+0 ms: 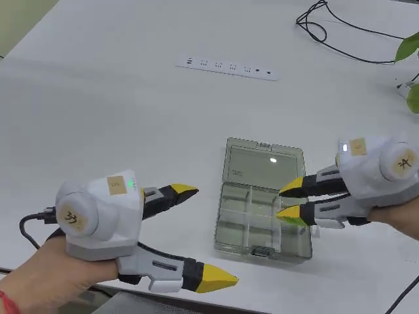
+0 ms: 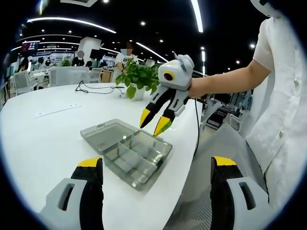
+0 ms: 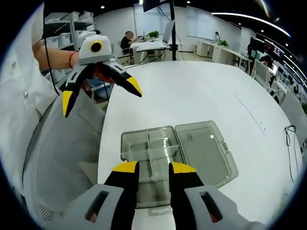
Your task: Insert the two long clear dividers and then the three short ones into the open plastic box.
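Table: white table (image 1: 131, 98), broad and mostly bare to the left of the box and beyond it, so there is open room on those sides.
Box position: the open plastic box (image 1: 222, 229) sits close to the table's near edge, right of centre in the head view.
Box orientation: the lid (image 1: 265, 163) lies folded back flat, away from the person. Tray and lid together run lengthwise from near to far, the hinge line goes left to right, and the latch wall faces the person.
Inside the box: clear dividers (image 3: 148, 151) stand upright in the tray and split it into compartments. I cannot tell how many there are.
Left gripper: the left gripper (image 1: 213, 235) has its jaws spread wide. It is left of the box at the table's near edge, apart from the box, with its tips pointing toward it.
Right gripper: the right gripper (image 1: 281, 202) has its jaws drawn close with a narrow gap. It is above the right part of the tray, tips pointing left. I cannot tell whether they touch anything.
Edges: the near wall of the box is just inside the table edge, and a grey mesh chair (image 3: 62, 158) is beyond that edge.
Surroundings: a white power strip (image 1: 227, 67) lies well beyond the lid. Black cables (image 1: 340, 33) and plant leaves (image 1: 411, 65) are at the far right, well clear of the box.
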